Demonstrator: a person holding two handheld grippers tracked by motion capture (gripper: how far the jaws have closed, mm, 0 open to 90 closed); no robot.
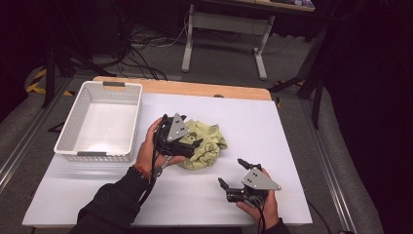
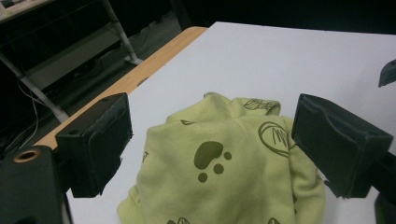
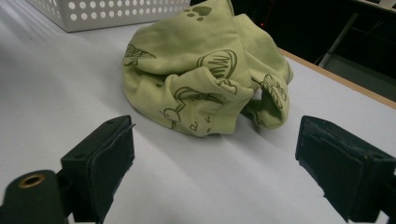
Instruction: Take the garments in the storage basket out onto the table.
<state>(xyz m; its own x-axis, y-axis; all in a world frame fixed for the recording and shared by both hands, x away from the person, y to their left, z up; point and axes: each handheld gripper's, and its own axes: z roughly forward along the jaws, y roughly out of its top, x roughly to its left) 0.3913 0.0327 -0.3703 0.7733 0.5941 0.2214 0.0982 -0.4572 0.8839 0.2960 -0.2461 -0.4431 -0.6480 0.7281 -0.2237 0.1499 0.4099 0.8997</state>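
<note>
A crumpled pale-green cloth [image 1: 208, 144] printed with paw and animal drawings lies near the middle of the white table. My left gripper [image 1: 191, 134] hangs over the cloth's left part, open. In the left gripper view the cloth [image 2: 219, 163] bulges up between the two spread jaws of the left gripper [image 2: 212, 140], which stand apart from it. My right gripper [image 1: 233, 172] is open near the front edge, right of the cloth and clear of it. The right gripper view has the cloth [image 3: 201, 70] ahead of the open right gripper [image 3: 215, 163], with bare table between.
An empty white perforated basket [image 1: 97, 122] stands at the table's left, and its wall [image 3: 107, 11] appears behind the cloth. The table's far edge is a wooden strip [image 1: 195, 87]. Beyond it, on the floor, stand a desk's white legs [image 1: 187, 48] and cables.
</note>
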